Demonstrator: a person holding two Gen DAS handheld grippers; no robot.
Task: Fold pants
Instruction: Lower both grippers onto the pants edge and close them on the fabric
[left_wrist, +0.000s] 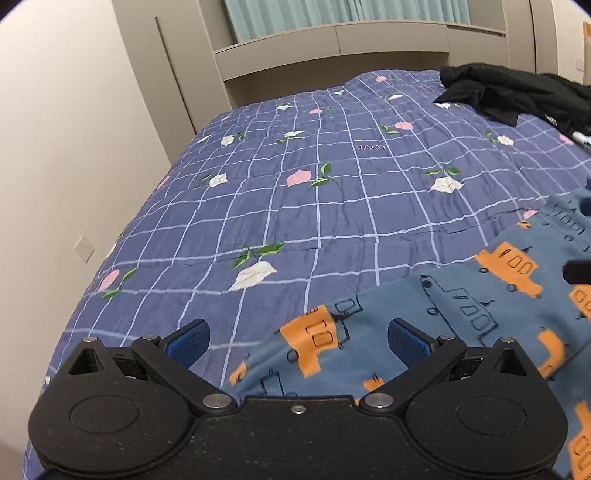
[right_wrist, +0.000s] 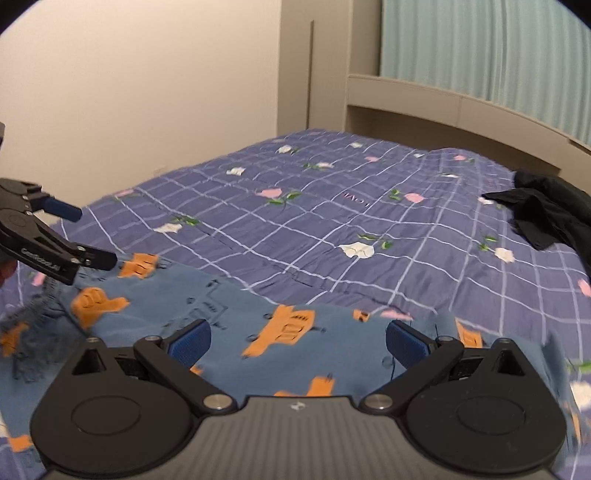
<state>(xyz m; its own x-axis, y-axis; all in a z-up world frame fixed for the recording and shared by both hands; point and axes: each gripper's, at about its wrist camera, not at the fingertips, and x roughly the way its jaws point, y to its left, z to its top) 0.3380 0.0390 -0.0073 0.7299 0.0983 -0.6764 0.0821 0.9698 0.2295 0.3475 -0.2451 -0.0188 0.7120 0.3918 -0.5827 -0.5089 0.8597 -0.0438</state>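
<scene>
A: Left wrist camera first. Where are the pants?

B: The pants (left_wrist: 461, 325), blue with orange vehicle prints, lie on the bedspread (left_wrist: 295, 192) at the lower right. Their length runs from the near edge by the camera up and away to the right. Which end is the waist I cannot tell here.

A: And the left gripper (left_wrist: 298, 341)?

B: Its blue pads stand wide apart with nothing between them. It hangs over the near end of the cloth, one finger over the bedspread, the other over the pants.

A: Anything else?

B: A black garment (left_wrist: 517, 94) lies crumpled at the far right of the bed, well apart from the pants.

A: Now the right wrist camera.

B: The pants (right_wrist: 229, 306) spread across the bottom of the frame, their length running left to right. A gathered, ribbed edge shows at the far left, blurred. The right gripper (right_wrist: 298, 341) is spread wide too, holding nothing, above the cloth.

A: Is the left gripper visible there?

B: Yes, at the left edge (right_wrist: 94, 234), fingers parted, just above the pants. The black garment (right_wrist: 546, 210) sits far right
</scene>
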